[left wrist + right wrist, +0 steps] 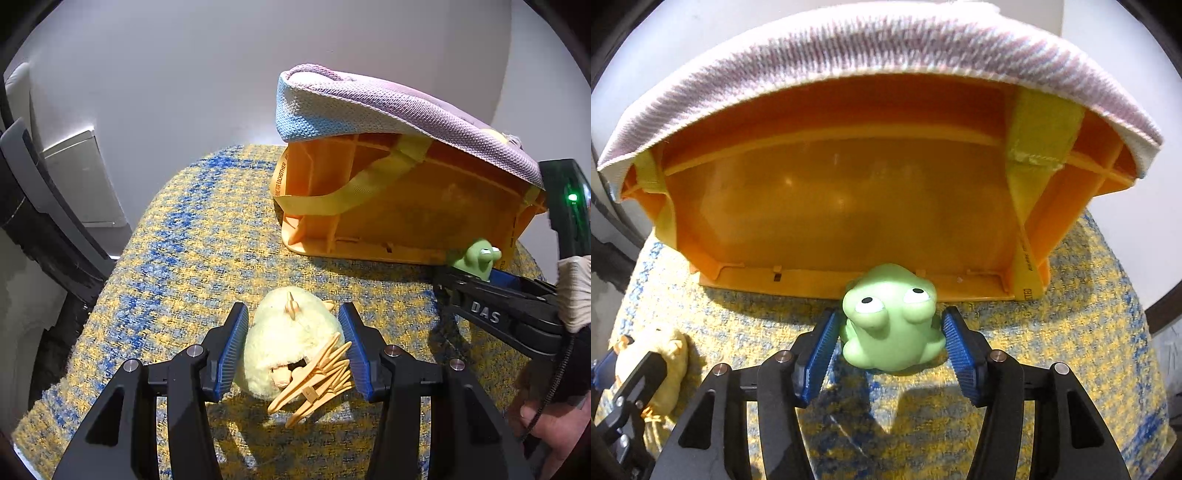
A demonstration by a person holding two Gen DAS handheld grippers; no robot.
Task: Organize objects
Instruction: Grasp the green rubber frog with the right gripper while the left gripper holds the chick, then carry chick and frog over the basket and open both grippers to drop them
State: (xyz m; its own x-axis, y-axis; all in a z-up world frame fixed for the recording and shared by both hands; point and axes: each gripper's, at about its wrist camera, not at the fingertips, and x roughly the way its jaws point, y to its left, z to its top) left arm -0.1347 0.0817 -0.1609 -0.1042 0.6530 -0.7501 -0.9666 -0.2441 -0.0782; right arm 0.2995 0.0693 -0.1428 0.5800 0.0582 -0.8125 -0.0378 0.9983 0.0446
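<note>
A pale yellow plush chick [284, 332] with orange feet lies on the yellow-and-blue woven cover [184, 258]. My left gripper [293, 321] is shut on it, a blue pad pressed into each side. A green rubber toy [890, 332] with bulging eyes sits just in front of the orange bin [831, 206]. My right gripper [891, 317] is shut on the toy, both pads against its flanks. In the left wrist view the green toy [474, 256] and the right gripper [476, 275] show at the right, by the bin's lower corner. The chick [670, 354] appears at the lower left of the right wrist view.
The orange bin [406, 206] lies on its side with its opening toward me, a yellow strap [354, 192] hanging across it. A purple and light-blue knit cloth [369, 107] drapes over its top. A pale wall stands behind. A hand [554, 424] holds the right gripper.
</note>
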